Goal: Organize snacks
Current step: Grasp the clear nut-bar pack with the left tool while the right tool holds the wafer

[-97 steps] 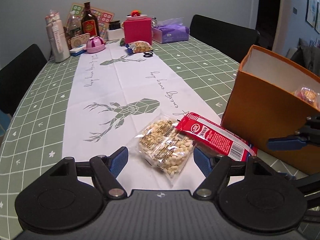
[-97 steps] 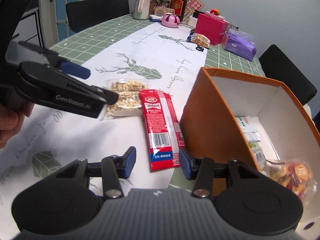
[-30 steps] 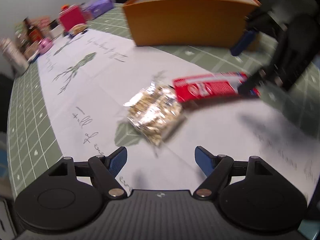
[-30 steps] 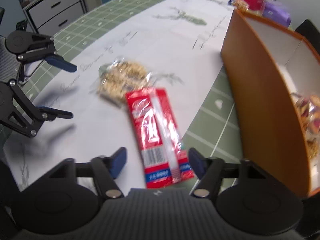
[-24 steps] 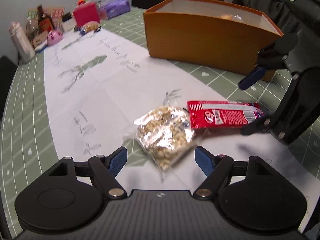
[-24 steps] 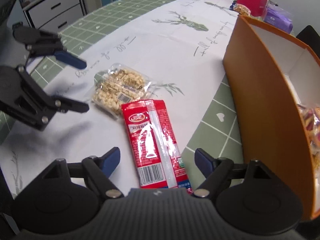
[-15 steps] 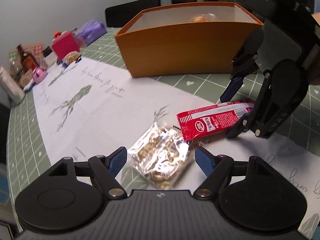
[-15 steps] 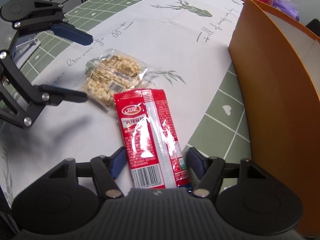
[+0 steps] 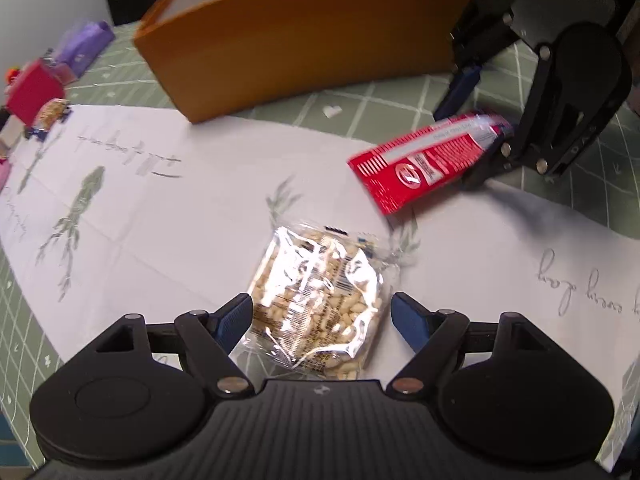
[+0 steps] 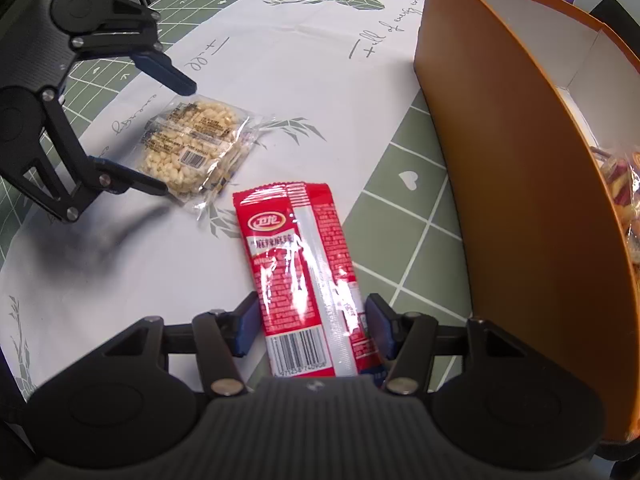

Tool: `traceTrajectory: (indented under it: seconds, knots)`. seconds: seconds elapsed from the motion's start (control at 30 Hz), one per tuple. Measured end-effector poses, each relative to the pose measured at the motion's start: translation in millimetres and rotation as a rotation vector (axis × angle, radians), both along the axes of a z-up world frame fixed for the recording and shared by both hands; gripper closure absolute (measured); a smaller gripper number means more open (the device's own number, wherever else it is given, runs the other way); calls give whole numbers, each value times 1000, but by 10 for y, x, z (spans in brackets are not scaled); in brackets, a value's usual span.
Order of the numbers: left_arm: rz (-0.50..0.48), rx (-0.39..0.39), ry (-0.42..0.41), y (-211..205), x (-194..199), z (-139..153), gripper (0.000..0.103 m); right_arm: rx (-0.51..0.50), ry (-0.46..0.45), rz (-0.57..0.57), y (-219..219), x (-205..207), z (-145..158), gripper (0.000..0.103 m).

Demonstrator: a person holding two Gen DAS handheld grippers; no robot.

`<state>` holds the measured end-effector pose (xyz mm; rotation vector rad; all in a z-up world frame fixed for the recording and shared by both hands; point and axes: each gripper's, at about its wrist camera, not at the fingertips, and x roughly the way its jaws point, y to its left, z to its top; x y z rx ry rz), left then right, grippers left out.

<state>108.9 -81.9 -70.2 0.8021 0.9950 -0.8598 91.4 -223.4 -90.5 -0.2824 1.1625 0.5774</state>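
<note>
A clear packet of puffed-rice snack (image 9: 320,300) lies on the white runner between the fingers of my open left gripper (image 9: 322,316); it also shows in the right wrist view (image 10: 196,144). A red snack packet (image 10: 300,276) lies flat, its barcode end between the pads of my right gripper (image 10: 306,328), which are close on both sides but look apart. The red packet shows in the left wrist view (image 9: 432,160) with the right gripper (image 9: 472,124) around its far end. The orange box (image 10: 520,168) stands just right of it.
The orange box (image 9: 304,36) holds other wrapped snacks (image 10: 624,184). A pink box (image 9: 32,88), a purple pack (image 9: 84,44) and small items sit at the table's far end. The table has a green grid cloth (image 10: 404,216) under the white runner.
Both grippers have moved in: the left now straddles the puffed-rice packet, the right straddles the red packet's barcode end. The right fingers have narrowed.
</note>
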Motion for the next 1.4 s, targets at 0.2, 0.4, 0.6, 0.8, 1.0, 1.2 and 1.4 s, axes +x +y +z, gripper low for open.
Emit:
traceTrajectory:
  seconds: [0.2, 0.4, 0.6, 0.8, 1.0, 1.2, 1.4]
  knots:
    - [-71, 70, -30, -97, 35, -86, 4, 8, -3, 11, 22, 4, 10, 47]
    - [-70, 40, -9, -75, 206, -24, 4, 19, -3, 18, 13, -9, 33, 46]
    - [-113, 108, -21, -150, 309, -102, 4, 25, -2, 19, 29, -18, 39, 46]
    - [-8, 53, 87, -92, 599, -187, 0, 27, -1, 21, 45, -33, 50, 45]
    - [61, -66, 139, 48, 690, -226, 0, 39, 1, 22, 42, -23, 47, 42]
    - [107, -102, 113, 123, 586, -151, 7, 13, -32, 47, 96, -57, 40, 37]
    - [175, -108, 60, 170, 480, -48, 10, 13, -27, 27, 73, -16, 70, 55]
